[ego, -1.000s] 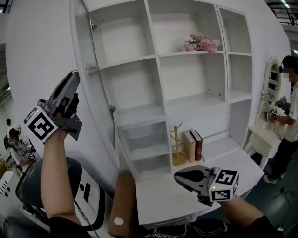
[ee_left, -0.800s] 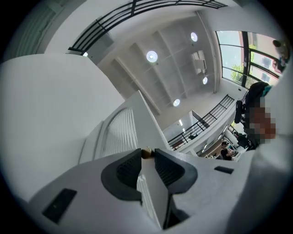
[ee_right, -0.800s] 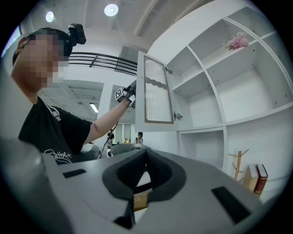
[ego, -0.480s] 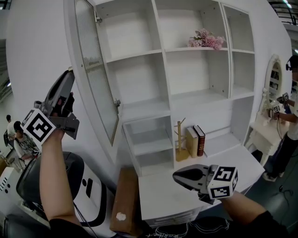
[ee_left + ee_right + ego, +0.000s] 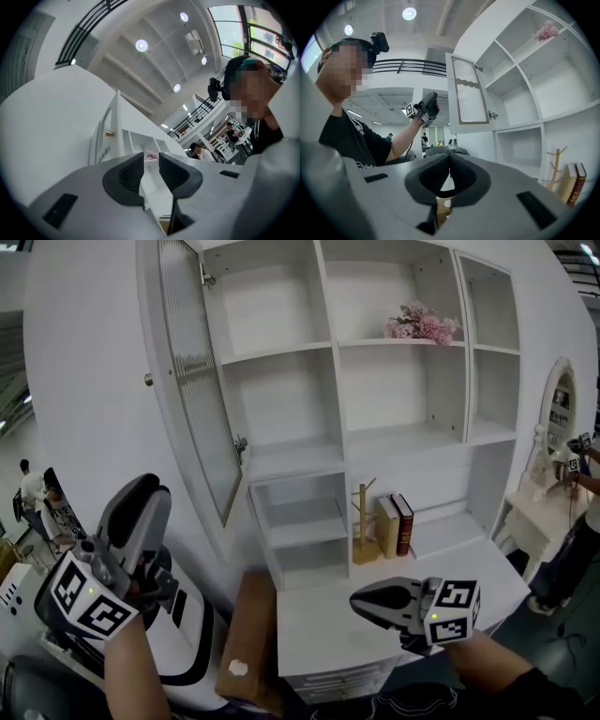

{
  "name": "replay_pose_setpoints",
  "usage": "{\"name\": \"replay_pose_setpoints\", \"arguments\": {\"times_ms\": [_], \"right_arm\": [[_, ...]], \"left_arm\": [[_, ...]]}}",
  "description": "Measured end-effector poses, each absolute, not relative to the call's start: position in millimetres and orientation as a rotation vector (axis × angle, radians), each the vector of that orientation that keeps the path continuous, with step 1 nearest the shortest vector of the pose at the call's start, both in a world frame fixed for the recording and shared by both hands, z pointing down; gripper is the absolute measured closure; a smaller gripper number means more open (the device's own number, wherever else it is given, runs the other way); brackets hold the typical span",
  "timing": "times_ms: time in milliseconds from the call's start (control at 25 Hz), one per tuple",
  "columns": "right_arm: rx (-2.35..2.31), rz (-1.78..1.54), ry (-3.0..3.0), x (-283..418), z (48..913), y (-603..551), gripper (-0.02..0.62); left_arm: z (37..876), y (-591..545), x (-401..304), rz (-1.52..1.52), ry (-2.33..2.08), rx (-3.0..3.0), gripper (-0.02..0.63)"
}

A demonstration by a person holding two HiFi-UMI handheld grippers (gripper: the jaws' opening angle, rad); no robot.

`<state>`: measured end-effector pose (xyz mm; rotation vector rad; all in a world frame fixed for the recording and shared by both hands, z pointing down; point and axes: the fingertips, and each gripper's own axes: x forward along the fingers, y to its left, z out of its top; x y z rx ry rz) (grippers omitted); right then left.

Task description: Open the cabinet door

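Note:
The white cabinet's tall ribbed-glass door [image 5: 197, 381] stands swung out to the left on its hinges, with its small brass knob [image 5: 148, 380] on the outer edge. My left gripper [image 5: 148, 488] hangs low at the left, well below the knob and apart from the door. Its jaws are opening, and nothing is between them. In the left gripper view the door [image 5: 116, 123] shows edge-on beyond the left gripper [image 5: 151, 161]. My right gripper [image 5: 359, 599] hovers over the desk top, shut and holding nothing. The right gripper view shows the open door [image 5: 469, 91] past the right gripper [image 5: 449, 158].
Open shelves hold pink flowers [image 5: 422, 326], two books [image 5: 398, 524] and a wooden stand [image 5: 362, 526]. The white desk top [image 5: 328, 629] lies below. A cardboard box [image 5: 246, 634] and a white-and-black machine [image 5: 187, 638] sit on the floor at the left. A mirror table [image 5: 553, 493] stands at the right.
My left gripper has dropped from beside the door's edge to low at the left. The door shows swung wider than a second ago. The right gripper has hardly moved.

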<state>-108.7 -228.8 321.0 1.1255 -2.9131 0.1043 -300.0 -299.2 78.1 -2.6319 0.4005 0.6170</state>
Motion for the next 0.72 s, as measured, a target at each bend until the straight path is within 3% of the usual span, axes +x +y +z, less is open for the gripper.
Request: {"name": "replay_pose_setpoints", "arguments": {"times_ms": [520,720], "right_arm": [[1.112,0.164,-2.995,-100.9,349.9,-126.0,0.589],[1.134,0.239,-3.023,-95.7,371.9,-85.4,0.589]], "left_arm": [[290.5,-168.8,-197.7,0.304,0.528,-2.998,0.522],[361.7,-110.3,-170.9,0.229,0.541,-3.180,0.566]]}}
